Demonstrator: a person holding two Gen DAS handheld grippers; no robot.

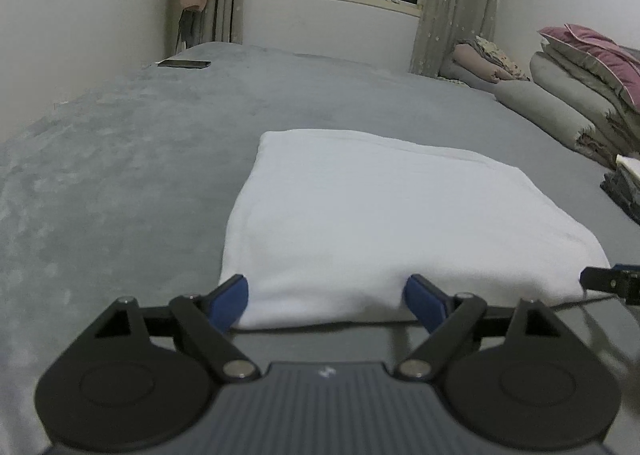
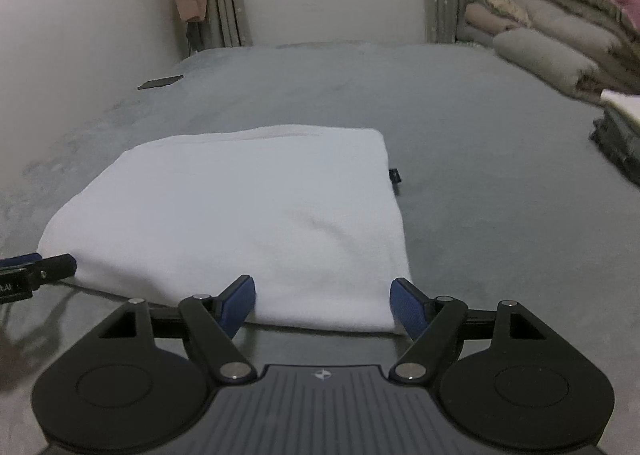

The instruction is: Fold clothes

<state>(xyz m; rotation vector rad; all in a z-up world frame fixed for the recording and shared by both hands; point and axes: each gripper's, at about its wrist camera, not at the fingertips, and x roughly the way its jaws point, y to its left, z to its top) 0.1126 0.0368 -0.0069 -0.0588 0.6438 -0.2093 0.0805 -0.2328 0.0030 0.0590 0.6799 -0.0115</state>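
Left gripper (image 1: 326, 297) spread wide at near edge of folded white garment (image 1: 392, 215), blue pads flanking that edge, nothing pinched. Right gripper (image 2: 323, 301) likewise spread, straddling near right corner of garment (image 2: 248, 215), pads not pressing cloth. Lay flat on grey bed (image 1: 120, 175), garment, just ahead of both grippers, reaching away from them. Seen at far right of left view, fingertip of right gripper (image 1: 600, 279); at far left of right view, fingertip of left gripper (image 2: 56, 265), both close to same near edge. Small dark tag (image 2: 395, 175) poked out beyond right gripper, at garment's right side. Well ahead and left, dark phone (image 1: 184, 63) by wall. Ahead and right, stacked quilts (image 1: 580, 95); nearer right, pile of folded clothes (image 2: 618, 135).
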